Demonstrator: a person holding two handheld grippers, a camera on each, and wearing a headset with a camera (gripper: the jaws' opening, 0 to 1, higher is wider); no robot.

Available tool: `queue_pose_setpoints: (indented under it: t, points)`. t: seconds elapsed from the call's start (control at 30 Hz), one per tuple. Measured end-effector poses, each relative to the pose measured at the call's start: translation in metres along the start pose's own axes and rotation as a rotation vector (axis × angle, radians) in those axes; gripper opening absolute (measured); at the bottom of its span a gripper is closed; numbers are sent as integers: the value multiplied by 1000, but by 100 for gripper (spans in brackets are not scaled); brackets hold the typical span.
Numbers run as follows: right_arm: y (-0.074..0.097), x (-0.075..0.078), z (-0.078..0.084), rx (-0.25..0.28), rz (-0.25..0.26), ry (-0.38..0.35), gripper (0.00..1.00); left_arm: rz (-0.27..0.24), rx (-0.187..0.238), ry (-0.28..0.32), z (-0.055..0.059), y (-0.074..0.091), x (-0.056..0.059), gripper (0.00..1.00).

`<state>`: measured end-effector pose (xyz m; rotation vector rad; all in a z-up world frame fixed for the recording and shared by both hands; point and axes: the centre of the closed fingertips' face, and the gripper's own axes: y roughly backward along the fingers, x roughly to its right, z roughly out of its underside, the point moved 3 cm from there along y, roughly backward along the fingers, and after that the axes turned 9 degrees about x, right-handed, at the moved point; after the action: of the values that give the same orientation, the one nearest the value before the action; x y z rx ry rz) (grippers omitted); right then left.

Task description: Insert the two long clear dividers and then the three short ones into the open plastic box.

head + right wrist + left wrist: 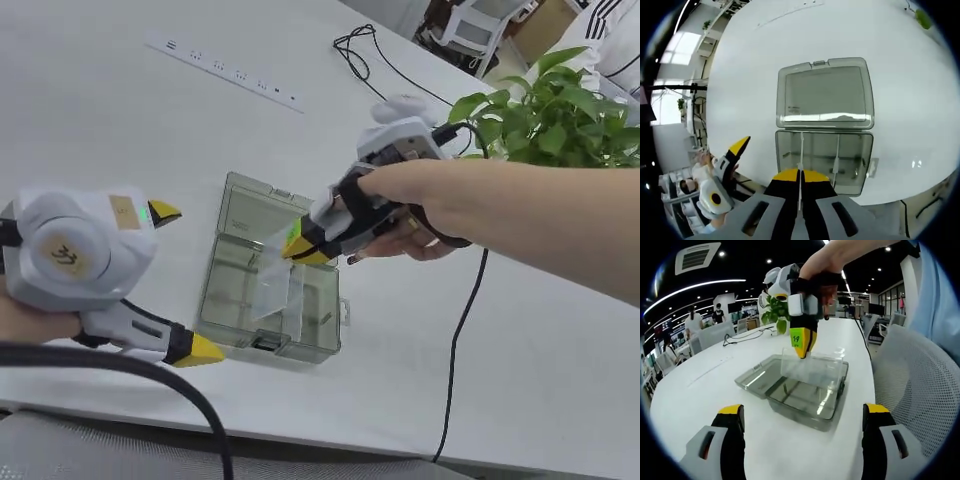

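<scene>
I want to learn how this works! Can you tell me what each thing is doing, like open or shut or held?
plastic box: open, lid lying flat back on the table.
clear divider: upright, pinched at its top edge, lowered over the box's tray.
right gripper: shut on the clear divider.
left gripper: open, holding nothing.

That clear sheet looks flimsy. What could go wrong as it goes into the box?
The right gripper pinches the divider by one edge, so it could swing or slip and go in crooked. Nothing steadies the box: the left gripper hangs open, apart from it, so a skewed push might slide the box. A clear divider against a clear box also makes alignment hard to judge.
</scene>
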<state>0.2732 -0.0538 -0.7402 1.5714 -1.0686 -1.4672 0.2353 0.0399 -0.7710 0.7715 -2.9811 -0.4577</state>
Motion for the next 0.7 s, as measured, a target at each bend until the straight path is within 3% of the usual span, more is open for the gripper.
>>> queue_pose_setpoints:
  t: [0.2,0.7]
  points:
    - [-4,2,-6,1,8,12,1,-5,6,14,2,0,-2,100]
    - [-7,6,-1,-23,33,33,1,2,11,28,6,-2,-2,99]
